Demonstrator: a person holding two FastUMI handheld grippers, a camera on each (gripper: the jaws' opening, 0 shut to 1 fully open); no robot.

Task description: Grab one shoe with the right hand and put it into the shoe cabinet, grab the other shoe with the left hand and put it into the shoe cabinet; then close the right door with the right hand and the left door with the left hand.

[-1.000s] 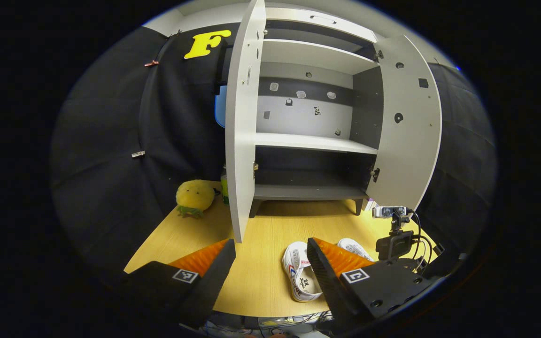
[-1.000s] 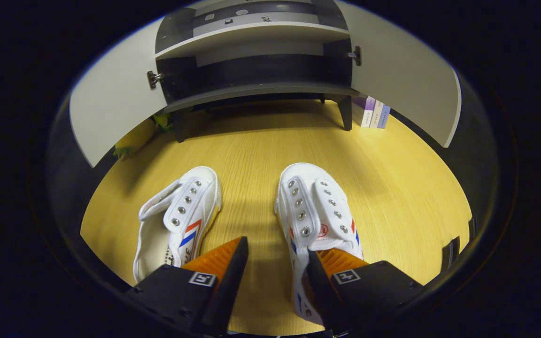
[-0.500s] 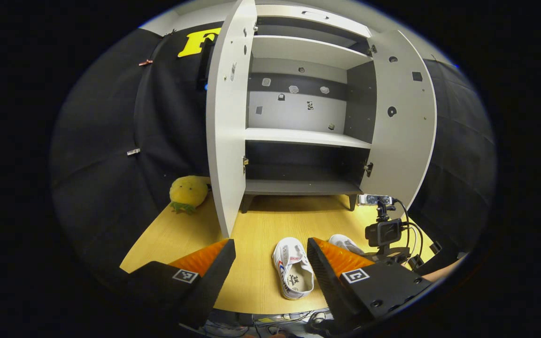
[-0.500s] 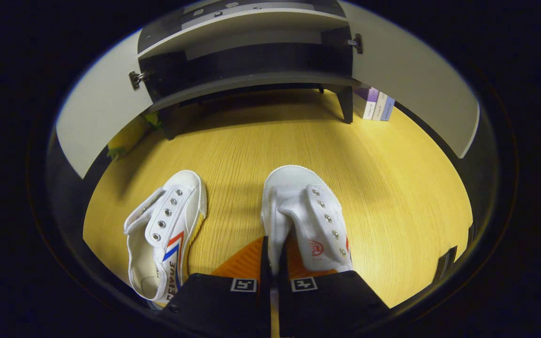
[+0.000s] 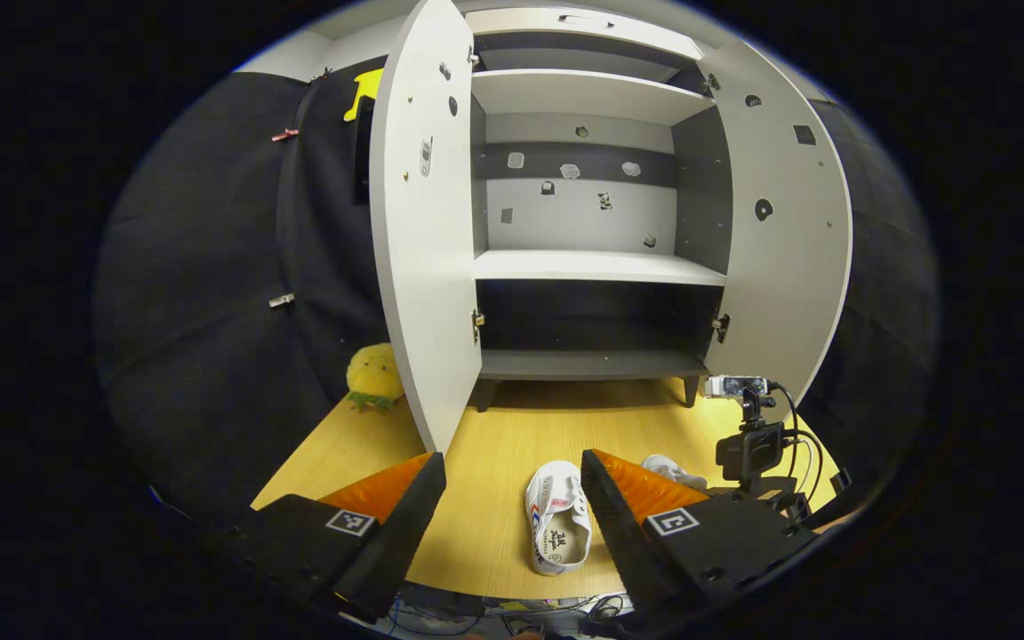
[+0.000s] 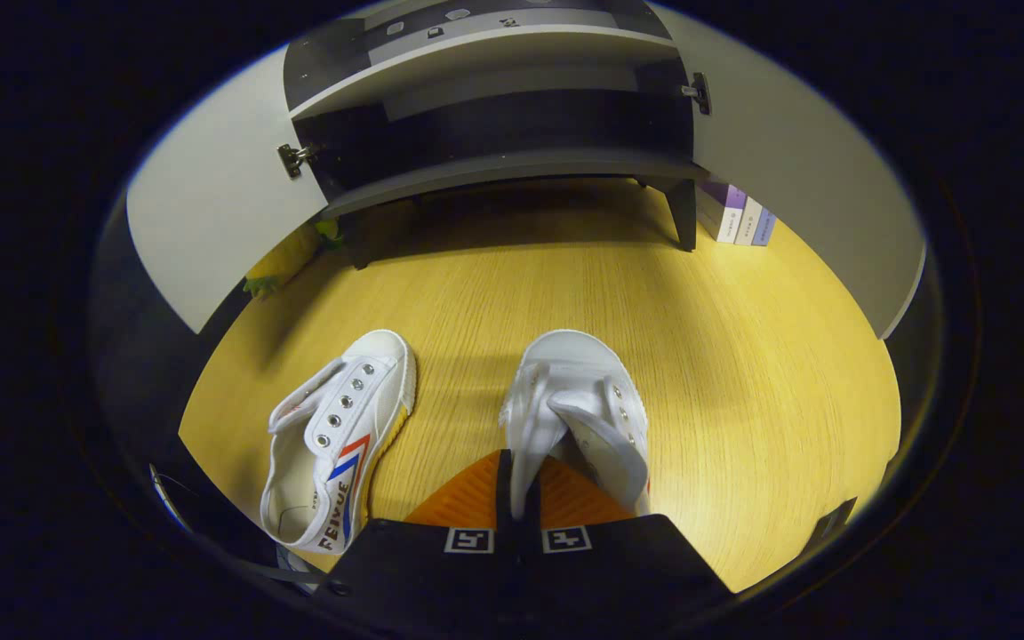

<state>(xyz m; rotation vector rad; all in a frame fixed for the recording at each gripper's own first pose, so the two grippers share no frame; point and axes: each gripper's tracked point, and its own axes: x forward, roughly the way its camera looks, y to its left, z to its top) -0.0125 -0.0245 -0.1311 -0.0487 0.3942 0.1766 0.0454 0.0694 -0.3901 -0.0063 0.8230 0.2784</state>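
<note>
The right shoe sits on the desk toe toward the shoe cabinet, and we have the right gripper clenched on its side wall near the heel, the canvas pinched thin between the jaws. To do this step well, we judge that we should lift straight up until the sole clears the desk, keep the toe pointing forward and level, then carry it in over the lip of the lowest shelf. Only soft canvas is held, so the shoe may swing or sag; a slow lift and a steady wrist should keep it from twisting out. Both doors stand wide, the left door and the right door, so the way in looks free.

The other shoe lies just beside the first, apart from it, angled a little outward, waiting for our left hand.

The right gripper is low over the desk, tilted down at the shoes. The left gripper hangs higher and farther back, facing the open cabinet, its jaws released and holding nothing, the other shoe showing between its fingers farther off on the desk. A yellow plush toy sits behind the left door and some books stand by the cabinet's leg.
</note>
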